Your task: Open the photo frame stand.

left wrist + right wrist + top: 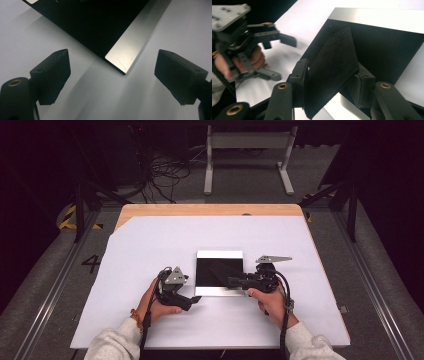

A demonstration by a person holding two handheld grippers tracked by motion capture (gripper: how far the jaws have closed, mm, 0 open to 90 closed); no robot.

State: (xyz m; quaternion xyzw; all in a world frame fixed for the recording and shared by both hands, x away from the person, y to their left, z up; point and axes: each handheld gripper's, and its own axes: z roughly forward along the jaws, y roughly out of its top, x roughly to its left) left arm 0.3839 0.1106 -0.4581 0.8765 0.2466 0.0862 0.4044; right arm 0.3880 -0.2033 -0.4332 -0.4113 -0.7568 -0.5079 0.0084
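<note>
On the white table cover (150, 250) lies one flat tablet (219, 270), its dark screen up, with a silver band along its far edge and another along its near edge. It sits a little right of the table's middle, toward the near side, between the two hands.

The high view shows both grippers at once. The left gripper (192, 300) rests near the tablet's near left corner, just beside it and not touching. The right gripper (231, 281) reaches in from the right over the tablet's near half, but from up here what it holds is only a dark patch on the dark screen.

The right gripper view makes that plain: one stiff black cloth (332, 72), a single piece that looks like a felt wiping pad, though the material is hard to judge, stands tilted between the jaws, which are clamped on it from both sides over the screen. The left gripper (287, 56) shows farther off there, with its hand.

The left gripper view shows its own jaws spread wide apart with nothing between them, and the tablet's silver corner (125, 53) just beyond on the white cover.
</note>
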